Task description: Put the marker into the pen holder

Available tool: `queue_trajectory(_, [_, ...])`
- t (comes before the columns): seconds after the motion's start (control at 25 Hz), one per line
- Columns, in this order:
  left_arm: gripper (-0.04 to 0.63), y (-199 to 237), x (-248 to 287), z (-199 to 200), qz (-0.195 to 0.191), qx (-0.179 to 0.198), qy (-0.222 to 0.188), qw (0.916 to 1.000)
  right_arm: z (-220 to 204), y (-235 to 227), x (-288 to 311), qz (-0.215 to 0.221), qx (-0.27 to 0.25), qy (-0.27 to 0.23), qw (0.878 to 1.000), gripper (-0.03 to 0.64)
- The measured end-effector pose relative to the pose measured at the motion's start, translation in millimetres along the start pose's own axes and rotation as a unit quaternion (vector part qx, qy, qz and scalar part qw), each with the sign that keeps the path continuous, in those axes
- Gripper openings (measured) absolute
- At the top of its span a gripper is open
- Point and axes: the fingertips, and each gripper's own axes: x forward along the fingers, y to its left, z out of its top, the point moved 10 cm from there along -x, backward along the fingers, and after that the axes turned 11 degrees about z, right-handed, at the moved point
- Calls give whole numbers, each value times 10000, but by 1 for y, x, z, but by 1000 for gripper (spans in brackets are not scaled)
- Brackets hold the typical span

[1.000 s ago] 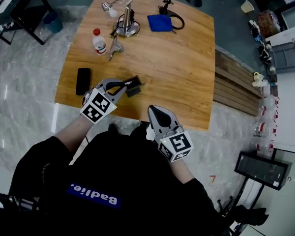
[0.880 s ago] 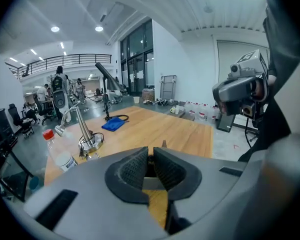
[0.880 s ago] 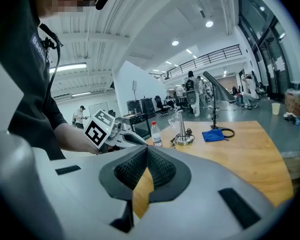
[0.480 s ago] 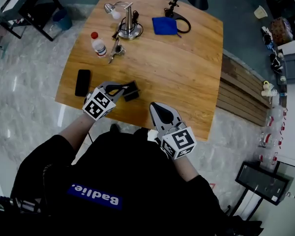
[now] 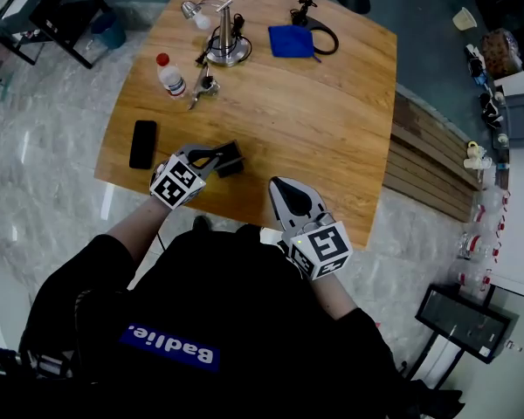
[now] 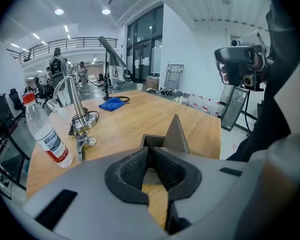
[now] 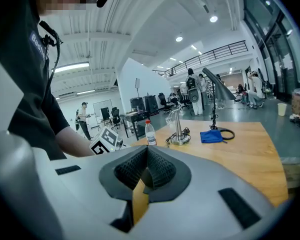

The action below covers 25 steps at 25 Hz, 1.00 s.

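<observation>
Task judged not started: no marker is gripped, and none is seen sticking out of the pen holder (image 5: 230, 159), a dark open box on the bench (image 5: 332, 129).

The left gripper (image 6: 149, 153) is held just behind the pen holder, on the person's side. Its fingers are pressed together at the tips with nothing between them. The right gripper (image 7: 146, 153) is held to the right of the pen holder, over the bench's near edge, its fingers likewise closed on nothing.

The marker cannot be made out in any view, so its place, long axis and pointing direction cannot be told.

Well beyond the pen holder, a water bottle (image 5: 171, 75), a metal lamp base (image 5: 224, 51) and a blue cloth (image 5: 290, 41) are seen. A phone (image 5: 142, 144) lies to the holder's left.

Judged left to do: marker to be located, picked up, and dropped into the holder.
</observation>
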Motion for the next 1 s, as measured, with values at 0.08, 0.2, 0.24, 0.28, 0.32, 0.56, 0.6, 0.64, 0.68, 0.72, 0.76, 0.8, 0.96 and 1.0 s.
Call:
queue_trajectory(0.08, [43,0,1,-2,0,15,-64,10000,0,1,1,-50,-32,62,10000,3])
queue_trajectory(0.2, [43,0,1,-6,-51,10,-156,9999,2,3,5,-132,-104,116,9998,3])
queue_trajectory(0.24, [43,0,0,-8,-81,9,-183,9998,3,5,5,-153,-129,122,9997,3])
queue_trajectory(0.28, [43,0,-2,-8,-112,15,-222,9997,5,6,6,-171,-147,120,9997,3])
queue_trajectory(0.32, [43,0,-4,-6,-137,27,-278,9995,7,8,7,-185,-156,107,9996,3])
queue_trajectory(0.56, [43,6,-38,7,-158,-16,-879,9960,12,22,17,-188,-197,62,9996,3])
queue_trajectory(0.6, [43,6,-47,12,-161,-19,-1012,9947,12,25,19,-175,-207,66,9996,3])
queue_trajectory(0.64, [43,6,-57,17,-175,-19,-1163,9931,12,27,21,-163,-223,59,9996,3])
queue_trajectory(0.68, [44,5,-67,23,-204,-13,-1322,9910,13,30,23,-153,-241,37,9996,3])
queue_trajectory(0.72, [43,3,-78,28,-245,0,-1471,9888,13,33,25,-143,-254,12,9996,3])
queue_trajectory(0.76, [43,1,-88,33,-296,14,-1593,9868,14,37,27,-134,-263,-14,9996,3])
queue_trajectory(0.8, [43,-2,-98,38,-350,22,-1687,9850,15,40,29,-126,-274,-44,9995,3])
queue_trajectory(0.96, [43,-13,-131,57,-611,17,-2123,9753,19,50,38,-90,-322,-172,9993,3])
queue_trajectory(1.0, [43,-15,-137,62,-684,11,-2225,9725,20,53,40,-70,-351,-197,9992,3])
